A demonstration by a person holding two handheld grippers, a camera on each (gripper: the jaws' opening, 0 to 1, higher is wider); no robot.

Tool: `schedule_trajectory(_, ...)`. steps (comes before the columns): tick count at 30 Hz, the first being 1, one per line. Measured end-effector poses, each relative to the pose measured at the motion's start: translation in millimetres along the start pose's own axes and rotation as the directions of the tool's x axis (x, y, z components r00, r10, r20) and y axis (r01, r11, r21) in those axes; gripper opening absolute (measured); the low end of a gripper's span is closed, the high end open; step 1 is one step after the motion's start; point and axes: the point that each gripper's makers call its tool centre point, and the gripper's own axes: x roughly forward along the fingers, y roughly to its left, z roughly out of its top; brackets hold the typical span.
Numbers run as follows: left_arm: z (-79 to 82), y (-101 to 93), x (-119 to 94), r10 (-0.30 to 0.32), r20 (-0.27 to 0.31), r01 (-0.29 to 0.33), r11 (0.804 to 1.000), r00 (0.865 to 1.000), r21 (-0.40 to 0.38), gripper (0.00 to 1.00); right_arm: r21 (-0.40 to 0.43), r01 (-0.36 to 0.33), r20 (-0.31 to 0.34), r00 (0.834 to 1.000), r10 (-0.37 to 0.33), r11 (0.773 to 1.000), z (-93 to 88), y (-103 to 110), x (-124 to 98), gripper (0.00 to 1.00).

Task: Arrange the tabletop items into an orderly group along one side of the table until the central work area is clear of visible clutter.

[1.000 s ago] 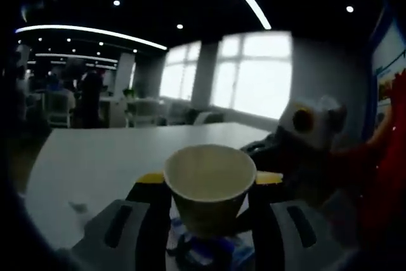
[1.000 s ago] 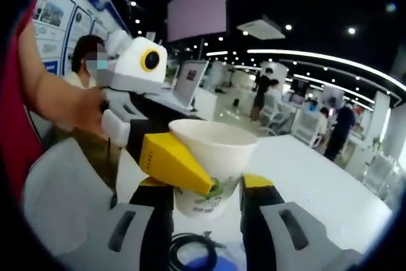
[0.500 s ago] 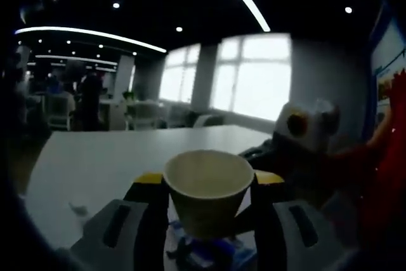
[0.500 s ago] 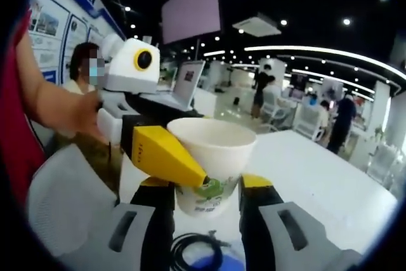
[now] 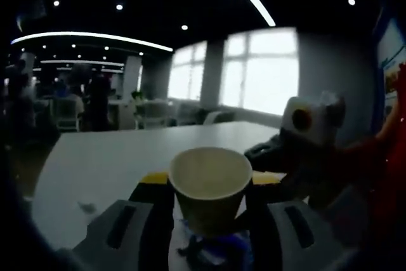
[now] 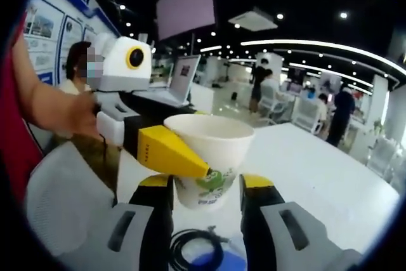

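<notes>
Holding the paper cup (image 5: 210,188) clamped between its jaws, the left claw (image 5: 209,185) is carrying it above the desk (image 5: 108,163). The right claw (image 6: 204,185) is sitting just beneath the cup with jaws apart, so it should be keeping clear while the cup is being lowered upright at the desk's edge.

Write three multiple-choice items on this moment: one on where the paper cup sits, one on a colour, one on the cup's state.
1. Where is the paper cup?
A. Between the jaws of the right gripper, with the left gripper reaching it from the side
B. Lying on the floor
C. On a chair

2. What colour are the left gripper's jaw tips?
A. Green
B. Yellow
C. Pink

3. What state is the cup in?
A. Crushed flat
B. Upside down
C. Upright, mouth open

Answers:
1 A, the right gripper view shows it between that gripper's own jaws.
2 B, a yellow tip lies against the cup's wall.
3 C, the left gripper view shows its open rim on top.
</notes>
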Motion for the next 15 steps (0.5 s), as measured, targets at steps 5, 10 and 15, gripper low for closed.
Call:
schedule_trajectory(5, -3.7, 8.8, 0.4, 0.048, -0.004, -0.048, 0.999, 0.999, 0.012, 0.41, 0.008, 0.004, -0.013, 1.000, -0.004, 1.000, -8.0, -3.0, -2.6, 0.41)
schedule_trajectory(10, -10.9, 15.7, 3.4, 0.084, -0.008, -0.083, 0.996, 0.996, 0.011, 0.40, 0.016, 0.024, -0.029, 0.999, -0.023, 1.000, -17.8, -11.1, -9.6, 0.41)
schedule_trajectory(15, -21.5, 24.7, 7.5, 0.125, -0.018, -0.125, 0.992, 0.992, 0.017, 0.40, 0.022, 0.052, -0.025, 0.998, -0.052, 0.998, -20.0, -20.0, -19.8, 0.41)
